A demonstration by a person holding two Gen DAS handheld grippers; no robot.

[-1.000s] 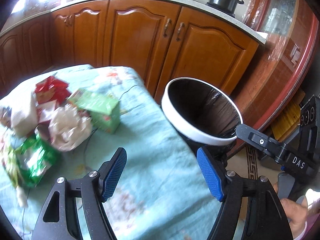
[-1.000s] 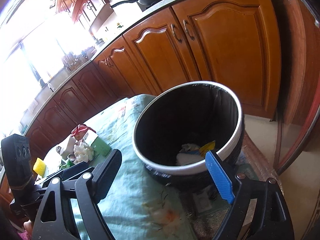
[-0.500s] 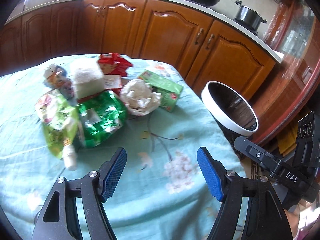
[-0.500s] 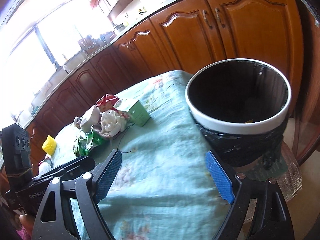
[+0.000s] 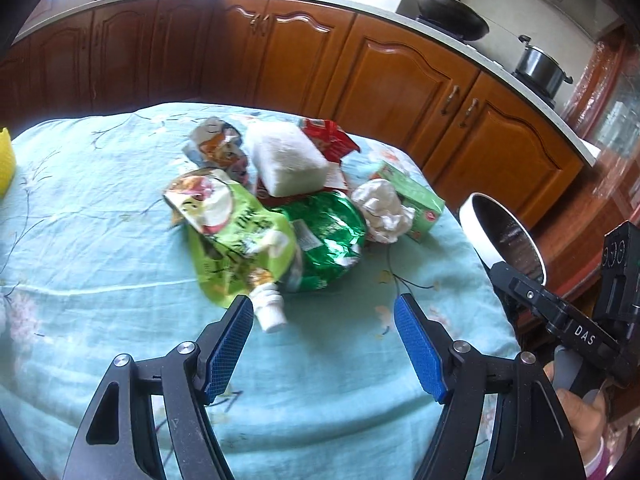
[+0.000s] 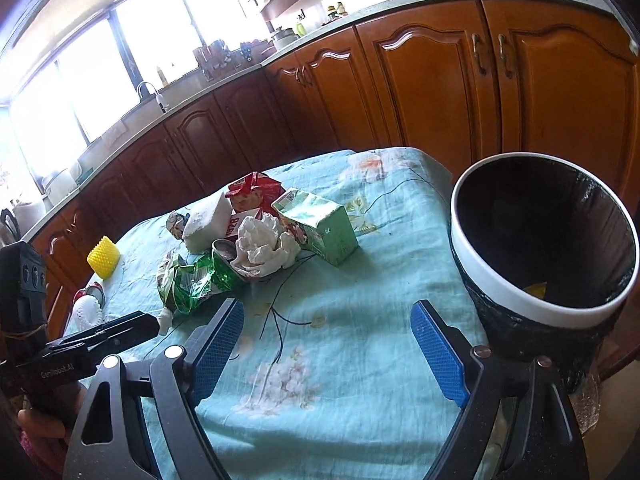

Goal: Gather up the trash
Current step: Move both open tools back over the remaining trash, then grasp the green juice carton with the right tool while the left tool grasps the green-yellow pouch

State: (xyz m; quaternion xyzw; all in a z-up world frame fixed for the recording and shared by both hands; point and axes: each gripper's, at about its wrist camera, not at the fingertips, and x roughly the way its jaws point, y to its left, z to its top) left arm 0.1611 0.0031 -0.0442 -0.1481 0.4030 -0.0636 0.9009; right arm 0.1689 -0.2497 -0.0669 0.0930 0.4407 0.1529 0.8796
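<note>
A heap of trash lies on the table's blue-green cloth: a lime spout pouch, a green foil bag, a crumpled white tissue, a green carton, a white foam block and a red wrapper. My left gripper is open and empty, just short of the pouch's white cap. My right gripper is open and empty over bare cloth, with the tissue and carton ahead. The white-rimmed bin with a black liner stands at the table's right edge.
A yellow ribbed cup and a small white and red object sit at the table's left side. Wooden kitchen cabinets run behind the table. The other gripper's black body shows at the right of the left wrist view.
Both grippers have swung left, away from the bin and toward the trash heap. The left gripper has come close to the pouch's cap. Both stayed open.
</note>
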